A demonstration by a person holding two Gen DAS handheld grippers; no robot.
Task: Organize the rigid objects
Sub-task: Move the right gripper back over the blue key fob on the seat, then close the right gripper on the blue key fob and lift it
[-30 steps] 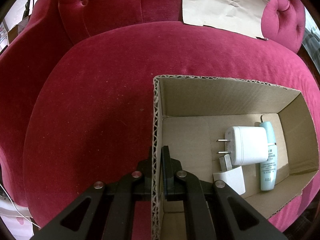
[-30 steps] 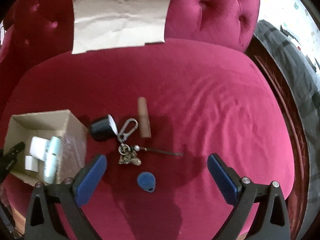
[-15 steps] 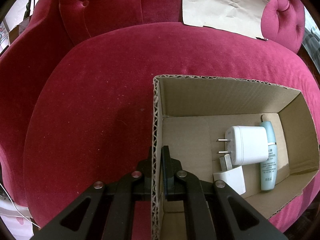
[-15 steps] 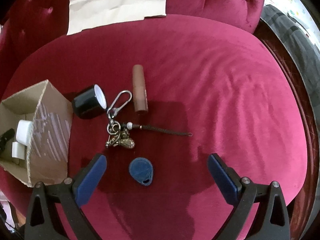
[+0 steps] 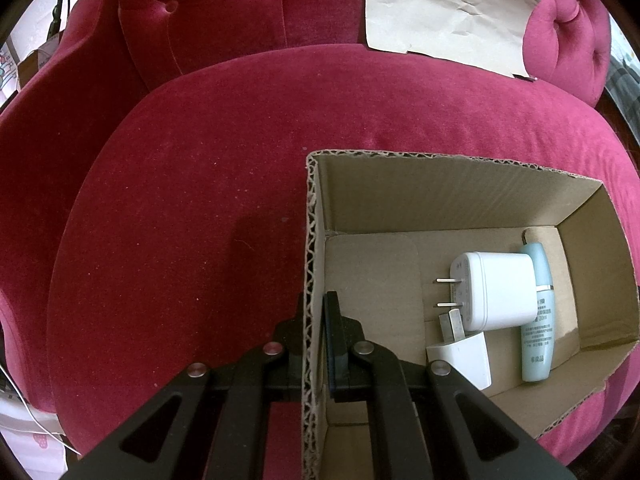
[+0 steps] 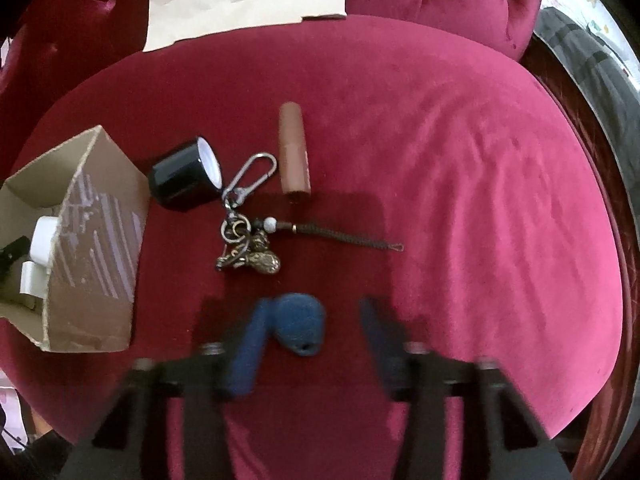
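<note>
The blue tag (image 6: 301, 323) lies on the cushion (image 6: 460, 160) between the right gripper's (image 6: 316, 340) closing, blurred jaws, against the left pad, while the left gripper (image 5: 316, 312) pinches the box (image 5: 310, 240) wall.

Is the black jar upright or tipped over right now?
Tipped over. The black jar lies on its side on the red cushion, white end facing sideways toward the carabiner, outside the cardboard box.
</note>
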